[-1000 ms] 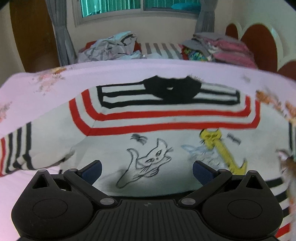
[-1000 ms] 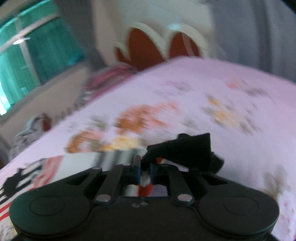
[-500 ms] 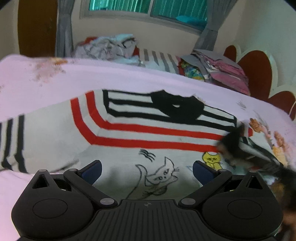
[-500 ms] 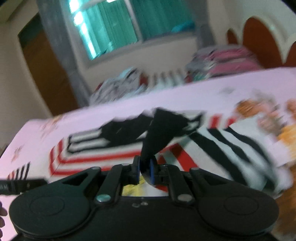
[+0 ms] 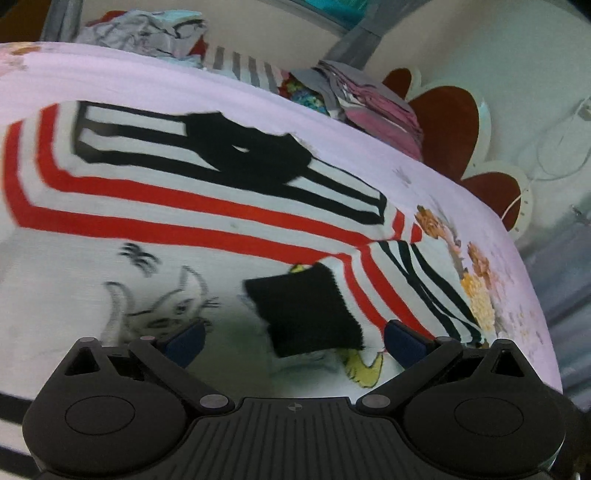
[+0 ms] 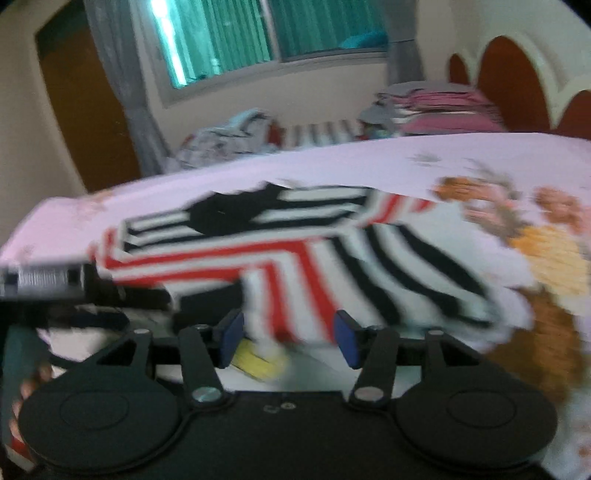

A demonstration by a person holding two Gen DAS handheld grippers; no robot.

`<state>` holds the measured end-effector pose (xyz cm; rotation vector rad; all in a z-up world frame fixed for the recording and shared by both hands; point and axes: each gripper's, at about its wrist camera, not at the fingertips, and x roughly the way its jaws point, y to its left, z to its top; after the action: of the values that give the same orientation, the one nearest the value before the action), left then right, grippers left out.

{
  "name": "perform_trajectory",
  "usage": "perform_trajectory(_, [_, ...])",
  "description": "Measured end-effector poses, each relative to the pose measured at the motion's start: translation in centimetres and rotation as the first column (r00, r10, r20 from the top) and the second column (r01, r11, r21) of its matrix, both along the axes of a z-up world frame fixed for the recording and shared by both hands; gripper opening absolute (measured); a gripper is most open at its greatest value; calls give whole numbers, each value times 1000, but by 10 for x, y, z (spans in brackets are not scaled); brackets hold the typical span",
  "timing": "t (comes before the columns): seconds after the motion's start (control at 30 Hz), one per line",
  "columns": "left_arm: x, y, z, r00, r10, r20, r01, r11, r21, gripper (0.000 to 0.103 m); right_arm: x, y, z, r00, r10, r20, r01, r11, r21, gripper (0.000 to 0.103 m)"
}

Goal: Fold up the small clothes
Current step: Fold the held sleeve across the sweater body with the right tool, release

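A small white shirt (image 5: 184,229) with red and black stripes and a cat drawing lies flat on the pink bedsheet (image 5: 110,74). Its striped sleeve (image 5: 406,280) is folded in over the front, with the black cuff (image 5: 306,310) resting on the chest. My left gripper (image 5: 293,339) hovers just in front of that cuff, jaws wide and closing a little, nothing between them. My right gripper (image 6: 288,338) is over the folded sleeve (image 6: 369,266). Its jaws are opening and the pads are clear of the cloth. The right wrist view is blurred.
A loose heap of clothes (image 5: 147,29) and a folded stack (image 5: 369,99) lie at the far side of the bed, beside the red scalloped headboard (image 5: 443,122). In the right wrist view, the other gripper's body (image 6: 44,284) and a hand (image 6: 22,391) show at left.
The right gripper, shut on the black cuff, carried the sleeve across onto the shirt front, then parted its jaws and let it go. The left gripper tipped downward and swung right toward the cuff.
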<state>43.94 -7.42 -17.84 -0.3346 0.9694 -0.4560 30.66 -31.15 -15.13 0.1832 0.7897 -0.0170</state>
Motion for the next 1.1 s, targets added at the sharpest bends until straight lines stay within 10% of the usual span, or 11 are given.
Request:
perform_trajectory(0.07, [5, -9, -9, 999, -25, -29, 24, 999, -30, 66, -12, -14, -5, 999, -46, -18, 46, 999, -24, 53])
perform_trajectory(0.23, [8, -25, -16, 1000, -11, -12, 10, 1000, -20, 56, -20, -40, -20, 984, -172, -43, 170, 985, -42, 53])
perform_trajectory(0.3, [12, -24, -17, 1000, -14, -13, 14, 999, -42, 15, -18, -45, -25, 979, -196, -50, 194, 980, -55, 53])
perform_trajectory(0.33, [14, -22, -18, 1000, -4, -14, 4, 998, -61, 10, -15, -47, -27, 977, -206, -51, 204, 978, -55, 53])
perform_trajectory(0.77, [29, 51, 50, 962, 177, 207, -149, 978, -146, 5, 24, -50, -39, 974, -219, -53, 221, 974, 47, 53])
perform_trajectory(1.1, [39, 104, -23, 950, 304, 65, -306, 952, 24, 5, 36, -41, -42, 986, -162, -49, 161, 987, -18, 18])
